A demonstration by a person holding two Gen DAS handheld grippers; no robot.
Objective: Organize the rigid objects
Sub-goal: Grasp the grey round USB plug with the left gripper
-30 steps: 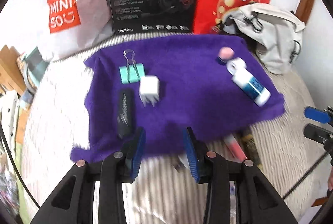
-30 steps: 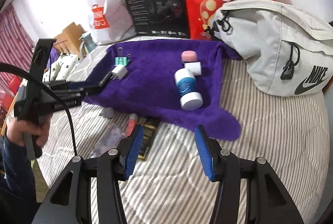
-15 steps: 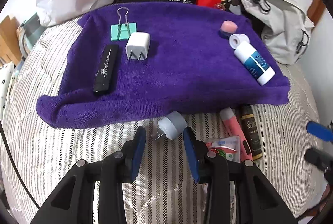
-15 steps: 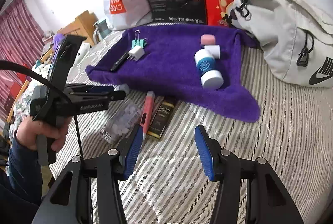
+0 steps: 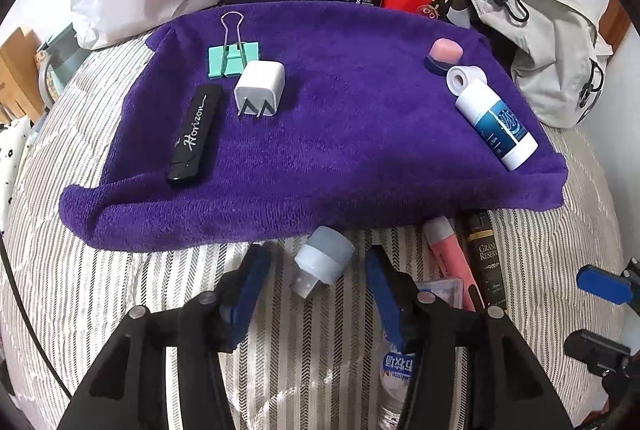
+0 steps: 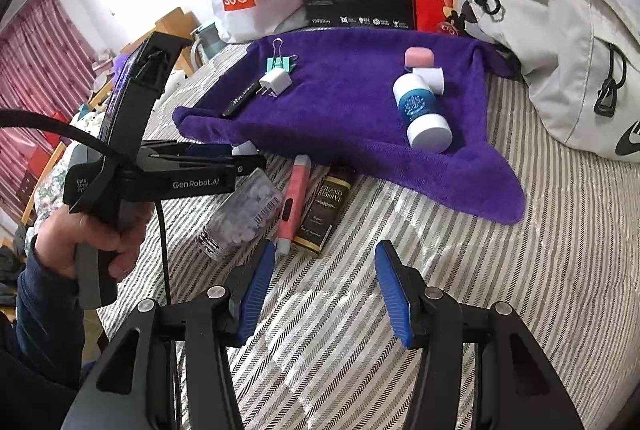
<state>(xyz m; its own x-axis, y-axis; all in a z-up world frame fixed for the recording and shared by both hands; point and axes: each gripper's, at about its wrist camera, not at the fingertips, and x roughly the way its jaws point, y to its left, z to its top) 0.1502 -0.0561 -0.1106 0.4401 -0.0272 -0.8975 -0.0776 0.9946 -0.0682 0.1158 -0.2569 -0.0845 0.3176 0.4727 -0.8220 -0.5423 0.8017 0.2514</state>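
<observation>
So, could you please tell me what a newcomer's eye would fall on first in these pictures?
Probably the purple towel spread across the striped bed, with a black stick, white charger and green binder clip on its left side and a white-and-blue bottle on its right. Next, the left gripper, jaws open around a pale blue plug adapter just off the towel's near edge.
</observation>
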